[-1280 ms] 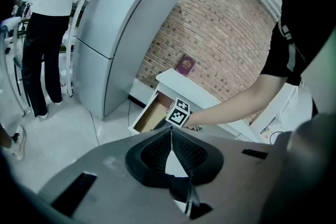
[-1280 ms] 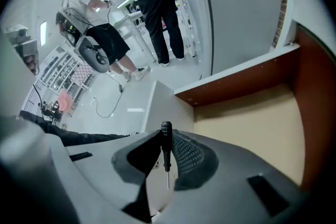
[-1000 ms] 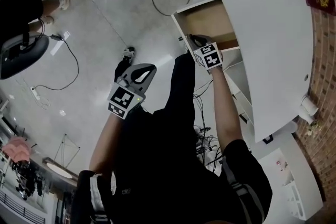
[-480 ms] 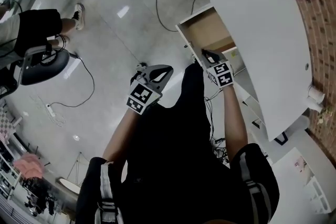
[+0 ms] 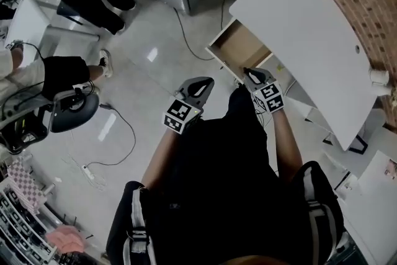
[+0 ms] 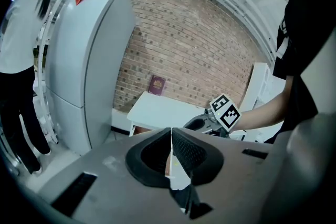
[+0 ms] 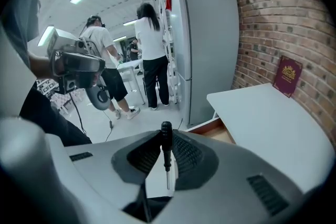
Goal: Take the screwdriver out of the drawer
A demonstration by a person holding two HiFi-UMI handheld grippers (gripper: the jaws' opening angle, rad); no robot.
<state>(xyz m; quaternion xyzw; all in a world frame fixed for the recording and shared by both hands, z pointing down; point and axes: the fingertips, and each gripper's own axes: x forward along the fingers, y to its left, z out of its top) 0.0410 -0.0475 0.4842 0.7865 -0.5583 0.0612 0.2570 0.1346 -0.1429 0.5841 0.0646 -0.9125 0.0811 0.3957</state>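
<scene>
The left hand-held gripper (image 5: 200, 85) is hovering empty, jaws pressed together. The right hand-held gripper (image 5: 255, 76) is clamping the screwdriver (image 7: 166, 152) upright by the open drawer's (image 5: 239, 46) front edge. The lift-out is seemingly finishing, and the next move is carrying it clear.

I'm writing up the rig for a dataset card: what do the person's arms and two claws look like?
The left claw and right claw are grey moulded shells with black ribbed pads. Each carries a cube of black-and-white square markers. The person wears a black top; its short sleeves have white stripes.
</scene>
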